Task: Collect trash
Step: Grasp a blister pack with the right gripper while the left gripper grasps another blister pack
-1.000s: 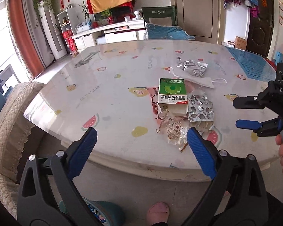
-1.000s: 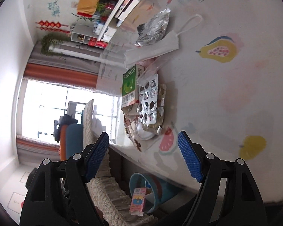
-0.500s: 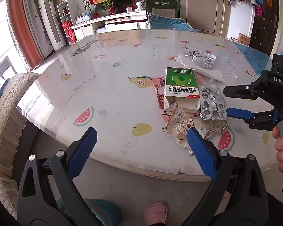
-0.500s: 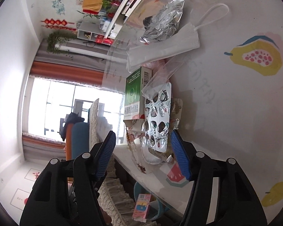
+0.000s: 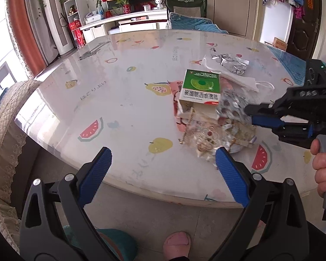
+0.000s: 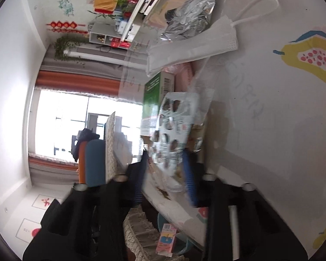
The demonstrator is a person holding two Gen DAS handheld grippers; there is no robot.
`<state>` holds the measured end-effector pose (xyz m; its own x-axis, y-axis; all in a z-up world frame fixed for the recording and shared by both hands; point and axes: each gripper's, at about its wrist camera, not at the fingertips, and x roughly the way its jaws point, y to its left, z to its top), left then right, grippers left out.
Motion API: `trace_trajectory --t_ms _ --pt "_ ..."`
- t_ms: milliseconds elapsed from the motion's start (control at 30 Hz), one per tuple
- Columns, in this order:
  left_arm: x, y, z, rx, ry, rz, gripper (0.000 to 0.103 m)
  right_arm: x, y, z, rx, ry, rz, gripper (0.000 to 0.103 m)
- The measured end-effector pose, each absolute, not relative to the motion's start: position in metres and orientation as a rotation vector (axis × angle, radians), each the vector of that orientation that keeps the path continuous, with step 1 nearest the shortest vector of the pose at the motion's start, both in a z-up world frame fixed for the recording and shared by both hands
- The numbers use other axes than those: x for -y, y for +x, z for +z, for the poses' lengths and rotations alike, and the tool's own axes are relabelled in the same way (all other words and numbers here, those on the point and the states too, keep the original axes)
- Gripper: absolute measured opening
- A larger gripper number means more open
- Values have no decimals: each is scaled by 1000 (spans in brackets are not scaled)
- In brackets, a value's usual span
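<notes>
A small heap of trash lies near the table's front edge: a green medicine box (image 5: 200, 87) (image 6: 154, 95), a silver blister pack (image 5: 230, 106) (image 6: 173, 126), a clear gold-printed wrapper (image 5: 204, 139), a white face mask (image 5: 239, 78) (image 6: 191, 47) and a crumpled foil bag (image 5: 228, 63) (image 6: 189, 15). My right gripper (image 5: 250, 115) (image 6: 165, 171) comes in from the right; its jaws are closing, and the blister pack is pinched between them, tilted up off the heap. My left gripper (image 5: 163, 171) hangs open at the table's edge, just short of the wrapper, holding nothing.
The round table (image 5: 119, 87) has a glossy fruit-print cover. A teal bin (image 6: 182, 245) with a pink carton (image 6: 166, 241) in it stands on the floor below the edge. A lace-covered chair (image 5: 2, 130) is at left; a person's foot (image 5: 177, 241) is underneath.
My right gripper moved in on the heap and its fingers came together on the blister pack, which now tilts up. My left gripper sank slightly toward the table edge, still open.
</notes>
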<state>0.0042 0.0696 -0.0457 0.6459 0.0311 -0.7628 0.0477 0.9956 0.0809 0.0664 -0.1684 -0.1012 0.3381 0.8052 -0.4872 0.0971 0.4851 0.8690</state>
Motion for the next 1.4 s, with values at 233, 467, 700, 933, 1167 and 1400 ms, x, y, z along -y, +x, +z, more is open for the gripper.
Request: trace_trajectory --t_ms 233,467,700,933,1167,1400 --pt "-69 0 -41 -859 110 -8 94 172 60 -101 -1116 1057 593 3" --pt "-50 2 -24 -824 108 -59 94 199 41 -73 -1018 1077 633 3" --pt "11 20 -39 -849 224 -160 80 239 34 -71 -964 1113 595 3" --pt "46 45 -69 -927 270 -193 62 263 26 -82 -946 1129 577 3" --pt "51 54 -90 -960 298 -174 34 266 28 -90 -953 1139 580 3" --pt "46 41 -70 -912 284 -211 6 273 25 -86 -950 1131 589 3"
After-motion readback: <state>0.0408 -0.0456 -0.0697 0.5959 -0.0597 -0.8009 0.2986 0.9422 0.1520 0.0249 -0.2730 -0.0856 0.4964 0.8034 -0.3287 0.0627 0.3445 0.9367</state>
